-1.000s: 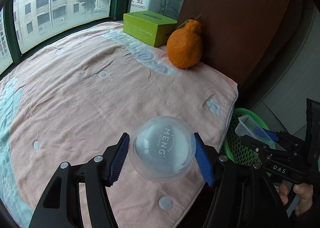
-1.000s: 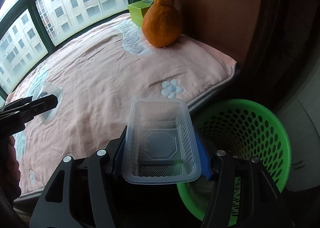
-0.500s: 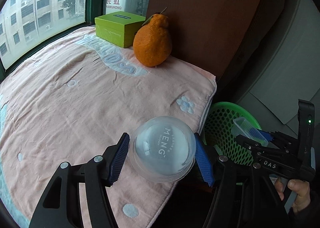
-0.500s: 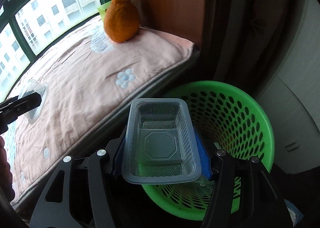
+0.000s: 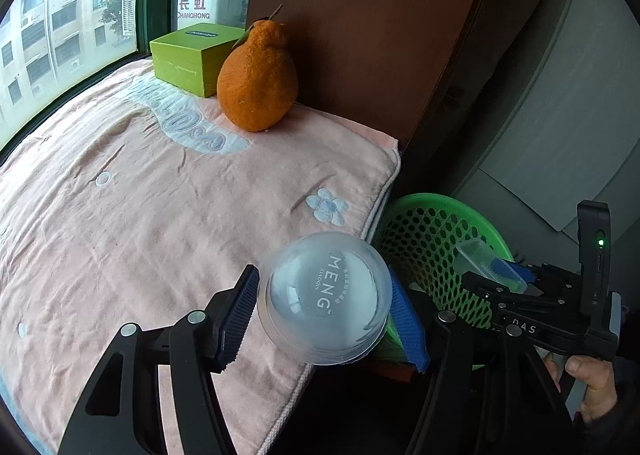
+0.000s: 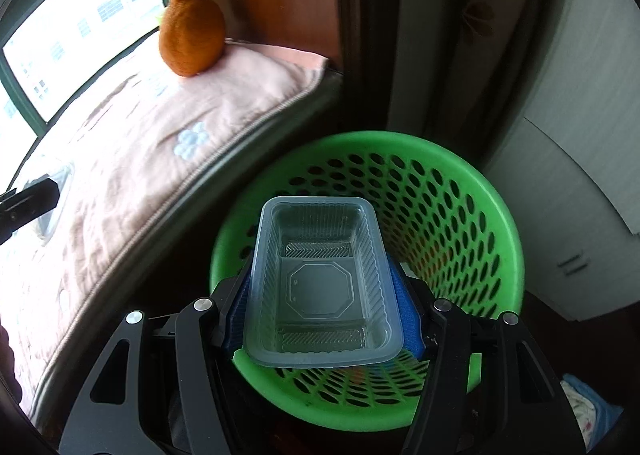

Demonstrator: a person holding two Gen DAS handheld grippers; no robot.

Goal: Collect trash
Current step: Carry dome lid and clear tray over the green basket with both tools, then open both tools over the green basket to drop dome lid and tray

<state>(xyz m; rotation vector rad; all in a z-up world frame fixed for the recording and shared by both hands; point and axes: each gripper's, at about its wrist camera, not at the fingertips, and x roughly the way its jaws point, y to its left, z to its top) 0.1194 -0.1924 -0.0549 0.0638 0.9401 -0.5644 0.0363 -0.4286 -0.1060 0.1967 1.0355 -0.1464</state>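
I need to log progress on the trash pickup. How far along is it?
Nothing is binned yet: the green basket looks empty. In hand: the right gripper holds a clear tray above the basket; the left gripper holds a clear dome lid at the blanket's edge. Left: drop both.

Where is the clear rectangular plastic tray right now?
In the right wrist view, the clear rectangular plastic tray sits clamped in the right gripper, directly above the green perforated basket beside the pink blanket.

Pink blanket (image 5: 160, 215) bears orange fruit (image 5: 258, 79) (perhaps citrus), green box (image 5: 192, 55).
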